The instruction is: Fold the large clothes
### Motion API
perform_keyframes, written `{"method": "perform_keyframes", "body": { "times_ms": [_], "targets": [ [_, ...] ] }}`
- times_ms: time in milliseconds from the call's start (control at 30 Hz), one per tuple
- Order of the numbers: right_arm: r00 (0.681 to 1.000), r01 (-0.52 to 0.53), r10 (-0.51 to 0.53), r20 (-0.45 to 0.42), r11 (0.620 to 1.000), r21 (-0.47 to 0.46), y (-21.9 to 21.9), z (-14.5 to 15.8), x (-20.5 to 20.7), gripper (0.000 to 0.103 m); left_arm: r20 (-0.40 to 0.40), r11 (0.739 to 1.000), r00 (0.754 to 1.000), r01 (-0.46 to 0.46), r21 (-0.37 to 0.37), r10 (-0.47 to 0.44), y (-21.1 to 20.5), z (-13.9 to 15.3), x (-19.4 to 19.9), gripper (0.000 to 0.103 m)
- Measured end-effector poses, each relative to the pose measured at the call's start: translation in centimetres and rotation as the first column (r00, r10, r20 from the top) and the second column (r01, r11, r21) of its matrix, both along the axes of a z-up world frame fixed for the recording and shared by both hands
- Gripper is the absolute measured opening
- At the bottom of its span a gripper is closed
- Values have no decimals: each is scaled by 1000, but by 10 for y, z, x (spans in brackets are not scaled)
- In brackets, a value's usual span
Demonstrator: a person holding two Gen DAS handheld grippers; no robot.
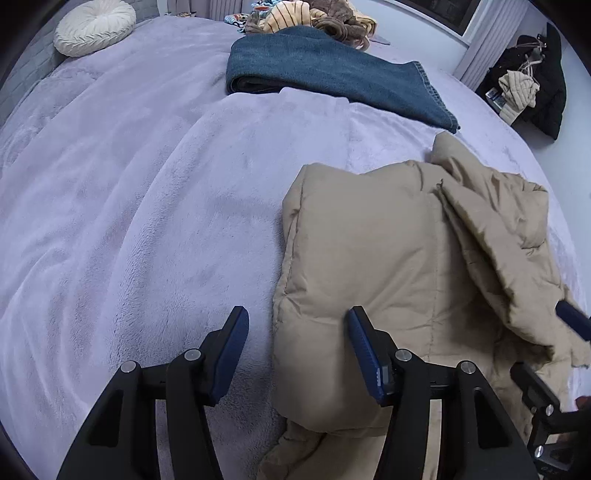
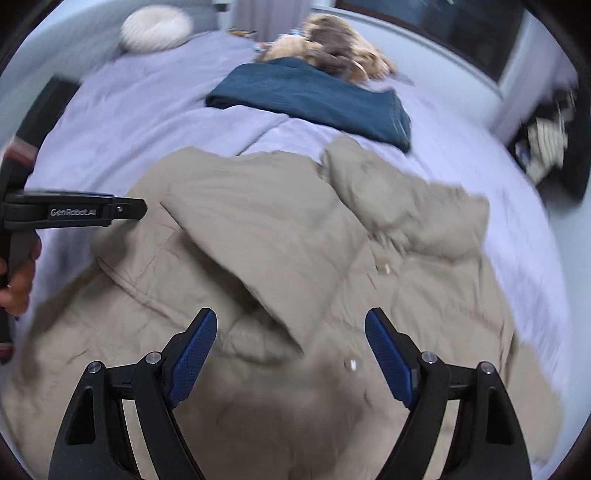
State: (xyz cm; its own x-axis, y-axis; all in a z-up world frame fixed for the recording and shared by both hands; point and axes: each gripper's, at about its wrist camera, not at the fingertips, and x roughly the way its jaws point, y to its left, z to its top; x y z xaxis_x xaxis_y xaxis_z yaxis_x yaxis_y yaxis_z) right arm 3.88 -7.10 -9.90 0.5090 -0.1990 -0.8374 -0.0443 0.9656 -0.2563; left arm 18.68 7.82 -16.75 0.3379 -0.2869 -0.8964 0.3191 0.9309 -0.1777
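Note:
A beige puffer jacket (image 1: 388, 240) lies partly folded on the lavender bed cover (image 1: 129, 184), a flap turned over its right side. My left gripper (image 1: 297, 328) hovers open over the jacket's left edge; the edge lies between the jaws and the pads do not press on it. In the right wrist view the jacket (image 2: 277, 221) fills the middle, rumpled, with snap buttons showing. My right gripper (image 2: 291, 321) stands wide open just above it, holding nothing. The left gripper (image 2: 140, 208) shows side-on at the left, carried by a hand (image 2: 18, 284). The right gripper's fingertip (image 1: 572, 321) pokes in at the left view's right edge.
Folded blue jeans (image 1: 314, 66) lie behind the jacket. A heap of mixed clothes (image 1: 317, 16) sits at the far end of the bed, and a round white cushion (image 1: 96, 26) at the far left. Dark garments (image 1: 532, 85) hang off the bed's right side.

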Motion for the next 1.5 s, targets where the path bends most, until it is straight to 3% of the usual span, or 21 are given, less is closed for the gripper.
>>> {"method": "perform_keyframes", "body": {
  "times_ms": [67,133,233,300,400,500,567,633,667,700,800,867,967,1000,1033,1200,1300,1367,1433,1500],
  "targets": [
    [999,23,-20,42,998,-63,-2,-1,16,85,12,1000,1000,-4,18,4,-3,-6,-2,58],
    [987,131,-123,99,989,-71,-23,9,21,85,28,999,1000,-1,35,0,-6,-7,-5,58],
    [935,319,-328,135,944,89,-79,24,10,85,48,998,999,17,61,-20,-10,-6,-5,58],
    [888,411,-445,116,881,235,-116,25,-7,85,56,997,998,26,74,-31,-8,-5,-4,58],
    [816,522,-578,3,741,423,-166,10,-34,85,78,993,996,40,110,-49,-13,-2,-4,58],
    [720,622,-689,-87,584,521,-203,0,-64,85,103,989,992,55,138,-70,-14,12,-4,58],
    [673,643,-734,-89,521,561,-216,5,-83,85,145,991,986,60,117,-77,-11,30,-4,58],
    [683,612,-728,-59,527,589,-218,13,-89,70,173,994,981,70,84,-84,-12,45,0,58],
    [711,588,-702,-49,555,589,-216,16,-85,40,180,995,980,79,62,-89,-14,51,3,58],
    [738,568,-674,-47,582,582,-213,17,-78,24,179,995,979,94,42,-101,-18,54,7,58],
    [837,484,-545,-52,693,534,-195,12,-50,19,158,990,977,136,48,-142,-40,47,12,58],
    [877,452,-474,-82,754,476,-180,-3,-35,19,127,986,980,140,91,-151,-52,29,12,58],
    [878,474,-455,-147,789,390,-176,-36,-21,17,104,983,985,120,139,-135,-58,1,10,58],
    [878,477,-454,-154,795,375,-179,-47,-19,8,100,985,987,112,135,-126,-57,-4,10,59],
    [879,475,-452,-152,797,374,-181,-52,-18,6,99,985,988,106,132,-120,-57,-6,10,59],
    [867,493,-477,-147,773,400,-191,-47,-30,4,108,977,986,104,186,-126,-64,-4,7,59],
    [833,542,-529,-164,718,438,-211,-39,-55,11,106,973,988,90,211,-115,-65,9,1,59],
    [802,574,-569,-183,646,503,-232,-32,-77,16,108,973,986,99,209,-124,-69,21,-7,59],
    [760,603,-619,-199,556,573,-256,-27,-104,27,108,974,984,116,195,-139,-76,33,-21,59],
    [709,633,-673,-213,473,613,-275,-24,-132,51,109,972,981,140,188,-162,-89,43,-36,60]
  ]
}}
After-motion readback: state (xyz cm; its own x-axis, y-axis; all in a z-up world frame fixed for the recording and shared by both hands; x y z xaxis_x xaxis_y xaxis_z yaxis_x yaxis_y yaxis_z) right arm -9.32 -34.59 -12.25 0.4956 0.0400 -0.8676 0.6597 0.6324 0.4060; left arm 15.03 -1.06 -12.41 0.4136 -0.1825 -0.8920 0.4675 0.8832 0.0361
